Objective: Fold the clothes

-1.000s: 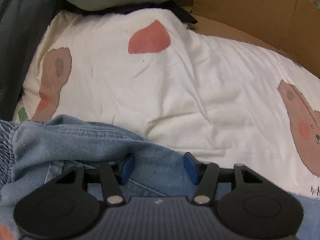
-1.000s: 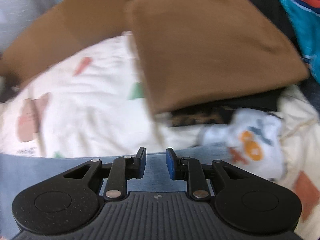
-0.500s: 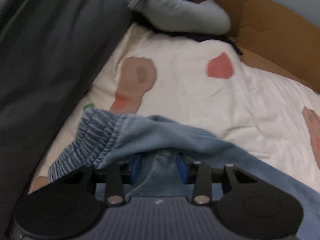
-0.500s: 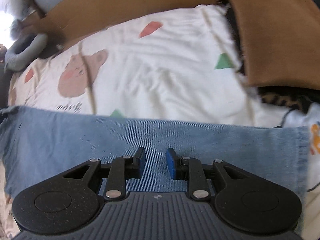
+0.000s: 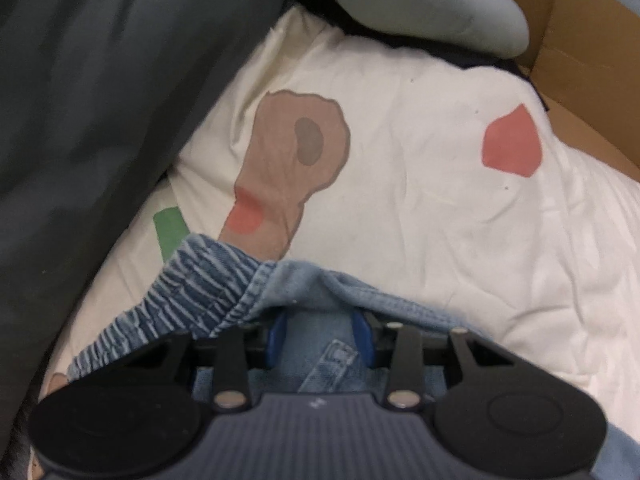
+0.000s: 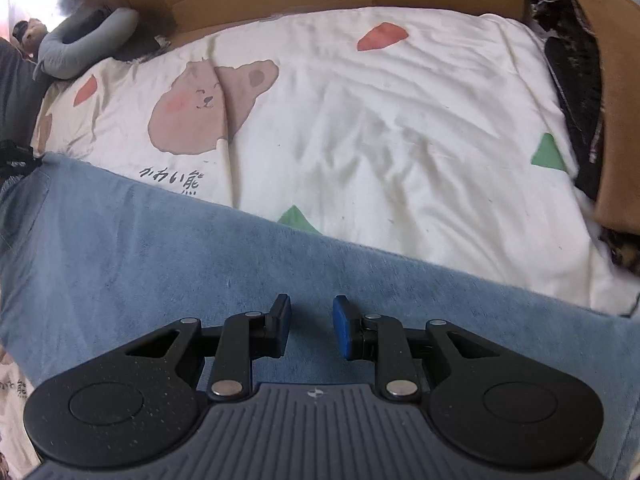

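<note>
left wrist view: the left gripper [image 5: 320,330] is clenched on a bunched fold of the denim trousers [image 5: 224,284] beside the elastic waistband; its jaws have just been closing onto that cloth. the trousers lie on the bear-print sheet [image 5: 400,184].

right wrist view: the right gripper [image 6: 311,330] sits over flat denim [image 6: 160,248], pads narrowly apart; whether it pinches a layer underneath, i cannot tell. the step looks like carrying the garment taut; next, lay it flat and fold it over evenly.
</note>
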A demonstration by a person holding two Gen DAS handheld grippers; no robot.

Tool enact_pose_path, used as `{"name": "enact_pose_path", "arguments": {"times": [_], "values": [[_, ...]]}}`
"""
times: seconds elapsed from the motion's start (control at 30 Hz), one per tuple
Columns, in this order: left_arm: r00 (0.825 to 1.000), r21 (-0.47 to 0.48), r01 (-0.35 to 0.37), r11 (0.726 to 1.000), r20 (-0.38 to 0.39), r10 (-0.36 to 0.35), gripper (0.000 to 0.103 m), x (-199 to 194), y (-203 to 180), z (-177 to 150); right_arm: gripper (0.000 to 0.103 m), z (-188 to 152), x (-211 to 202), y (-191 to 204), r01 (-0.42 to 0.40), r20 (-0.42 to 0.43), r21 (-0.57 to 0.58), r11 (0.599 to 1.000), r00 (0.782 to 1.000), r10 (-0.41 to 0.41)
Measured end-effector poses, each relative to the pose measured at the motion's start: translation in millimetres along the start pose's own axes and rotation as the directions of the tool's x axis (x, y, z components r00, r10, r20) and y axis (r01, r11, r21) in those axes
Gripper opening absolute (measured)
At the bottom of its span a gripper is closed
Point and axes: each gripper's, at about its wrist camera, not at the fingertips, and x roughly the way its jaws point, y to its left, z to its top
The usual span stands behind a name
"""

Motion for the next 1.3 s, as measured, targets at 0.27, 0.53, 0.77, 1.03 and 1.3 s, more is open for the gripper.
{"name": "enact_pose_path", "arguments": {"times": [0.27, 0.53, 0.77, 1.03, 1.3], "values": [[0.998, 0.063, -0.031, 0.998, -0.045, 0.034, 0.039, -6, -9, 6, 0.027, 11, 23, 4, 0.049, 0.021, 0.017, 0.999, 0.999, -0.049], [0.999, 0.139, 0.002, 0.990, 0.038, -0.007, 0.054, -58, -25, -32, 0.027, 19, 15, -3, 0.026, 0.029, 0.109, 0.994, 0.999, -0.029], [0.993, 0.242, -0.004, 0.970, 0.115, -0.025, 0.062, -102, -41, -74, 0.029, 12, -3, 10, 0.011, 0.065, 0.040, 0.999, 0.998, -0.013], [0.996, 0.229, 0.033, 0.973, 0.070, -0.050, 0.056, -103, -30, -95, 0.029, 9, -4, 28, -0.020, 0.074, -0.030, 0.999, 0.997, 0.022], [0.958, 0.305, 0.279, 0.910, -0.020, -0.287, 0.055, -105, -91, -144, 0.035, 5, 22, 43, -0.037, 0.028, -0.054, 0.998, 0.999, 0.038]]}}
